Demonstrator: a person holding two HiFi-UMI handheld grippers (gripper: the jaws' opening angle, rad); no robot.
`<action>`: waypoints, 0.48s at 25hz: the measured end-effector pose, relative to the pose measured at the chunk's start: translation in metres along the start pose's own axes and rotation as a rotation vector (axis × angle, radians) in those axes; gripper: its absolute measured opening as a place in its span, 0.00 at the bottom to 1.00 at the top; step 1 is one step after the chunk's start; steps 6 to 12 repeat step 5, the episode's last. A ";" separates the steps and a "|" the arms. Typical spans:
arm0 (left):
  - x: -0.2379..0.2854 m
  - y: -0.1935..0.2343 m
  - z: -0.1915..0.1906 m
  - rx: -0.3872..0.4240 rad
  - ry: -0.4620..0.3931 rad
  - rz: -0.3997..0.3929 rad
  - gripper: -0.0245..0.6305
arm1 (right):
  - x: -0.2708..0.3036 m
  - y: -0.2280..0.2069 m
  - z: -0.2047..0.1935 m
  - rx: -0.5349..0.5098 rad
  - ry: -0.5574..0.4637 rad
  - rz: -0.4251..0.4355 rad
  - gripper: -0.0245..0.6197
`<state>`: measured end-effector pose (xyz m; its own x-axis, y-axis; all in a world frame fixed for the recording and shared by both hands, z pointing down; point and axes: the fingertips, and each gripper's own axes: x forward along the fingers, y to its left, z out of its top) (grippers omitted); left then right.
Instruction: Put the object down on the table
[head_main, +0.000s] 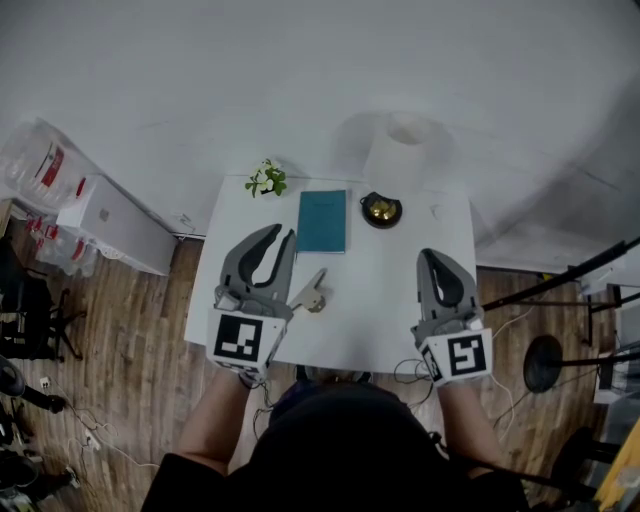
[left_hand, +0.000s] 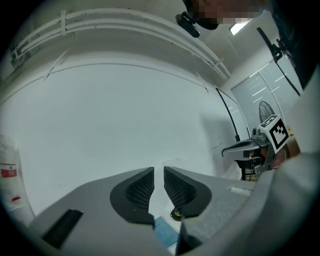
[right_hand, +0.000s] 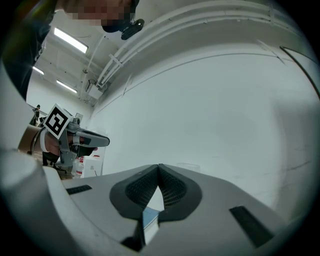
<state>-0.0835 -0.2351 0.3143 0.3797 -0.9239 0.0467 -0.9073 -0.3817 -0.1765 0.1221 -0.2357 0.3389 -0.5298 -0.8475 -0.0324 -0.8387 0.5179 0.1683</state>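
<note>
Nearest the person, the left gripper (head_main: 284, 234) and the right gripper (head_main: 429, 254) are held over the near half of the white counter (head_main: 380, 300), well apart from each other. In the left gripper view the left gripper's (left_hand: 158, 170) fingers (left_hand: 140, 187) are released, with a narrow gap between them and nothing in it. In the right gripper view the right gripper's (right_hand: 158, 166) fingers (right_hand: 172, 187) are clenched tip to tip on nothing.

The small tan object (head_main: 312, 293) lies on the counter just beside the left gripper, on its right side and between the two grippers; whether it touches the gripper cannot be told.

Further back, a teal book (head_main: 322, 221) lies flat near the middle of the counter. Just to its right sits a dark round dish (head_main: 381, 210) with a gold centre. A small plant (head_main: 266, 180) stands at the far left corner. A white cylinder (head_main: 400, 152) stands at the far edge behind the dish, against the white wall (head_main: 300, 80).
</note>
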 end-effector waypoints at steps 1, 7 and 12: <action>0.001 -0.002 0.000 0.002 0.001 0.002 0.13 | 0.000 -0.002 0.000 -0.002 -0.003 0.001 0.04; 0.006 -0.010 0.000 0.002 -0.001 0.007 0.13 | -0.004 -0.011 -0.004 0.002 -0.003 0.001 0.04; 0.006 -0.010 0.000 0.002 -0.001 0.007 0.13 | -0.004 -0.011 -0.004 0.002 -0.003 0.001 0.04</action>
